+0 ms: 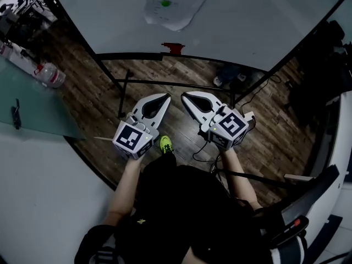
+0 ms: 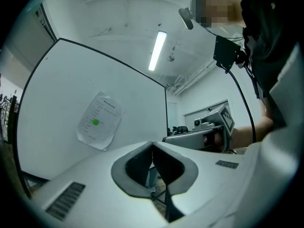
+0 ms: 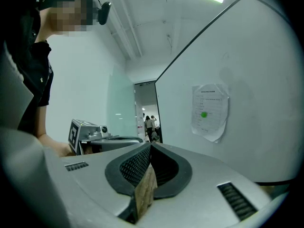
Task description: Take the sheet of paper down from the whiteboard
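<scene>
Approach step, by the look of it. Paper (image 1: 175, 4) up on whiteboard (image 1: 264, 21). Left gripper (image 1: 164, 98) and right gripper (image 1: 185, 97) pressed together, empty, well short. Next: reach board, spread jaws, pinch paper edge.

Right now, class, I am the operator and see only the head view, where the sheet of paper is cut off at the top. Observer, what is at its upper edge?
Observer: The right gripper view shows the whole sheet of paper on the whiteboard; no tape or pin shows at its top corners.
Operator: Anything between the jaws?
Observer: No; their own views show the left gripper and right gripper shut, tip to tip, empty.
Operator: Anyone nearby?
Observer: People stand far off beyond a doorway, left of the whiteboard in the right gripper view.
</scene>
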